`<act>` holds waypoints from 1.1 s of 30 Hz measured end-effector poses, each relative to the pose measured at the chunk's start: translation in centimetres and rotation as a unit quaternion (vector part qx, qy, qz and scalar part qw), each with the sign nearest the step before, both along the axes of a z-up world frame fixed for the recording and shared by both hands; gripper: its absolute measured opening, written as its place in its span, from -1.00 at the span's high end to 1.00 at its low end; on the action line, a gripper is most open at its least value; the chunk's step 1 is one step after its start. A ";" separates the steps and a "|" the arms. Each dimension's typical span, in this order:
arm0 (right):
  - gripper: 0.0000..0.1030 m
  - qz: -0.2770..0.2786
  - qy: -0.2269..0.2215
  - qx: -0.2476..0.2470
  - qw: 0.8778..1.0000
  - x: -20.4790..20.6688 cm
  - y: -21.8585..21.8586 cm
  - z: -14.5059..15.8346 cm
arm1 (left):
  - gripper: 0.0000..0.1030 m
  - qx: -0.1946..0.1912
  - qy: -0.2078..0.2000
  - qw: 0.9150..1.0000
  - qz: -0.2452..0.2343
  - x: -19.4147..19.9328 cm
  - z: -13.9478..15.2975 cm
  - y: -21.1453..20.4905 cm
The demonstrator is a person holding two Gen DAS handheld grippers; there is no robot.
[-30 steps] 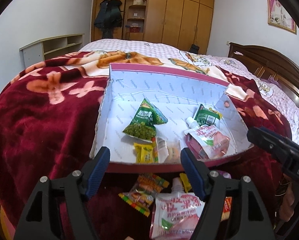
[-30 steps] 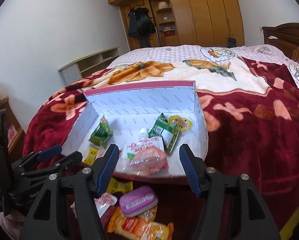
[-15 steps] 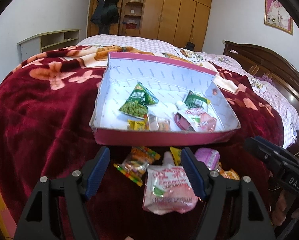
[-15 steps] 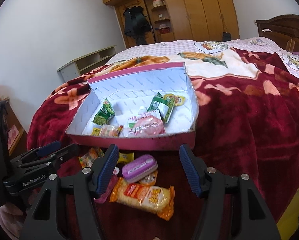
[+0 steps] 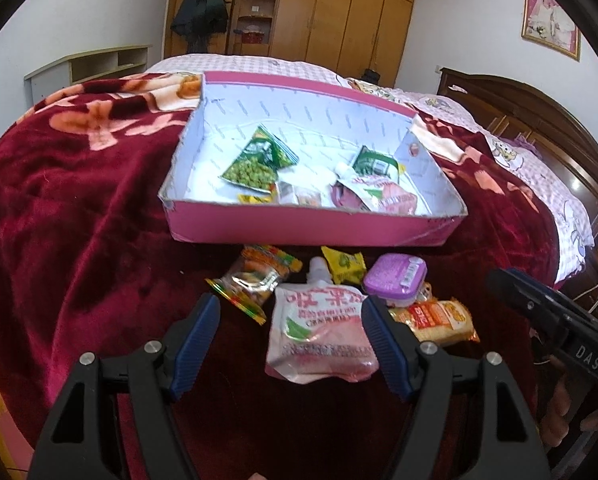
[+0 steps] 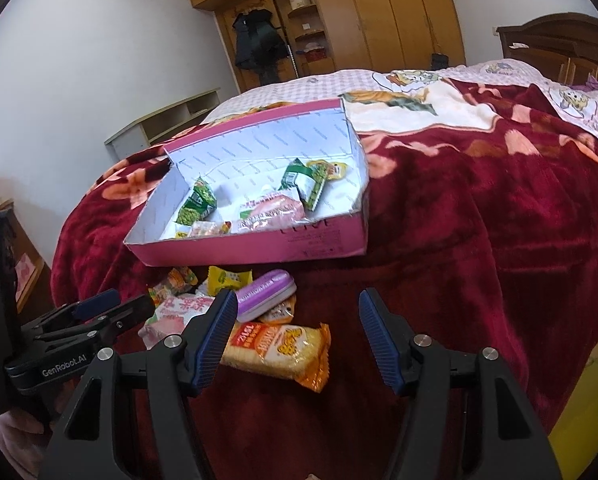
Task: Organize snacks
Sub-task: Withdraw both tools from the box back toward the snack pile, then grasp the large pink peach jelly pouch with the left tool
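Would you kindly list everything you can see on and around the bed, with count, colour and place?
box: 1, pink outside, white inside, on the blanket
green snack packets: 2, green, inside the box
pink drink pouch in box: 1, pink and white, inside the box, near its front wall
small packets in box: a few, yellow and clear, by the front wall; exact count unclear
loose pink drink pouch: 1, pink and white, on the blanket before the box
purple case: 1, purple, right of that pouch
cracker pack: 1, orange-yellow, nearest the right gripper
yellow packet: 1, yellow, beside the pouch's cap
clear candy bag: 1, multicoloured, left of the pouch
blanket: 1, dark red, floral
wardrobe: 1, brown, far wall
left gripper: black, blue pads, jaws opening, nothing held
right gripper: same, open
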State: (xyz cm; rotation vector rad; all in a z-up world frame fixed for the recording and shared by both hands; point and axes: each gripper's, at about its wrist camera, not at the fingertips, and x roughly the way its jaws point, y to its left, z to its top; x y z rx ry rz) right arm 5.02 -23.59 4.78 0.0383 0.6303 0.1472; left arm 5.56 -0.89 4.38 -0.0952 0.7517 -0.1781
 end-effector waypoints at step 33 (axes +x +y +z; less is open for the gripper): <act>-0.27 -0.021 0.014 0.029 0.999 -0.8 -3.7 -3.5 | -0.64 0.048 0.029 0.998 0.018 2.9 -4.7 -3.5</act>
